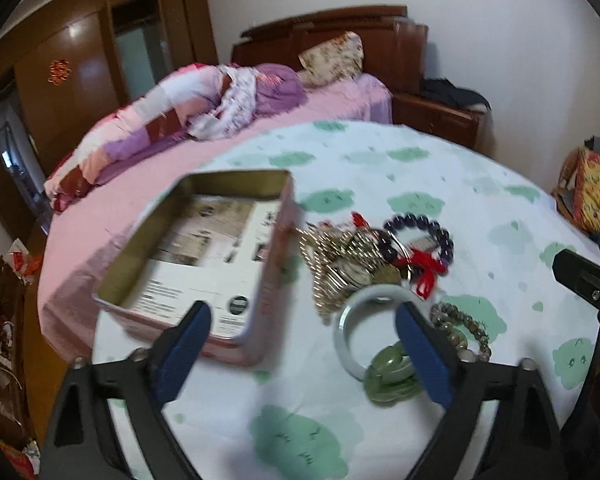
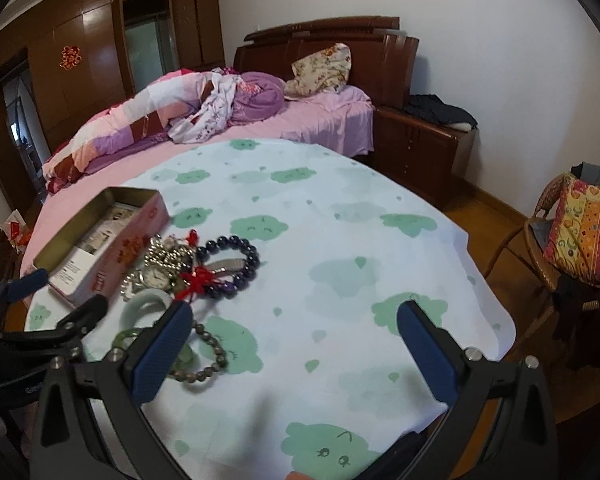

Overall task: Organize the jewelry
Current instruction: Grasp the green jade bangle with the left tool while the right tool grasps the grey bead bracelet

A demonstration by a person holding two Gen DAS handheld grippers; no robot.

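An open pink tin box [image 1: 204, 256] lies on the cloth-covered table, also in the right wrist view [image 2: 104, 240]. Beside it is a jewelry pile: a chain and watch [image 1: 340, 268], a dark bead bracelet [image 1: 424, 232], a pale jade bangle [image 1: 356, 324], a green jade piece [image 1: 388, 376] and a brown bead bracelet [image 1: 464, 328]. My left gripper [image 1: 304, 332] is open, its right finger over the bangle, its left over the box's near edge. My right gripper [image 2: 296, 332] is open and empty above the cloth, right of the pile [image 2: 188, 268].
The table has a white cloth with green cloud prints [image 2: 340, 264]. A bed with pink bedding [image 2: 188, 120] stands behind it, a wooden nightstand [image 2: 424, 144] at the right, and a wicker chair with a colourful cushion [image 2: 580, 232] at far right.
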